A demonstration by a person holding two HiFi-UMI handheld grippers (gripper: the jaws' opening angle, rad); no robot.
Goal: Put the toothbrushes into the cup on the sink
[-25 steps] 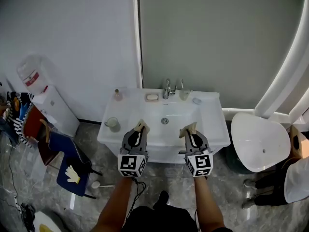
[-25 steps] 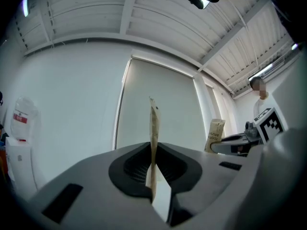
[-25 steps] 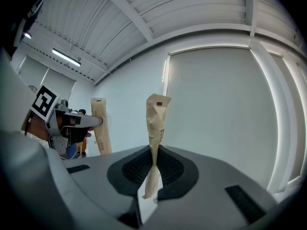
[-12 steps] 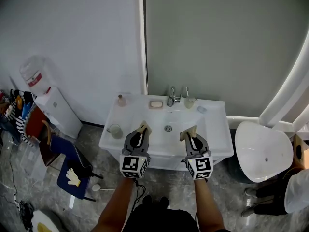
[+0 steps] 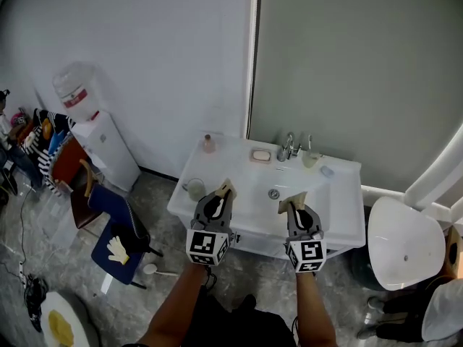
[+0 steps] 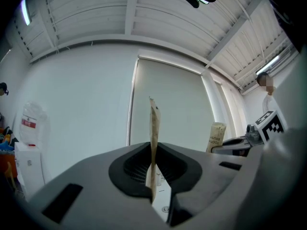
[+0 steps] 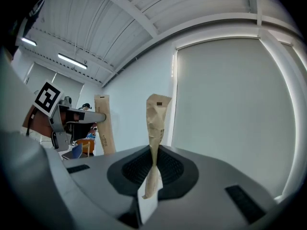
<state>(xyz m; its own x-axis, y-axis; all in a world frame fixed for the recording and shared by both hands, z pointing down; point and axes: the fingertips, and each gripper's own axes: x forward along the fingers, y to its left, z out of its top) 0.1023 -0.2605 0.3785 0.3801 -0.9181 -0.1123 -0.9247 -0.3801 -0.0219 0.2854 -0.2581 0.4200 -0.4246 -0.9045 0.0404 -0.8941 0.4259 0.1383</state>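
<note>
Left gripper (image 5: 225,190), right gripper (image 5: 295,200): fingers (image 6: 128,167) clenched, each on wrapped toothbrush (image 6: 154,128), upright, likely for dropping into cup (image 5: 195,189) on sink (image 5: 341,199).

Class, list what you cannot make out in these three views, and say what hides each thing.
Toothbrushes themselves: wrapped by the left sleeve and the right sleeve, both gripper views.
Cup contents: head view, too small.
Small object right of the tap: head view, too small to name.
</note>
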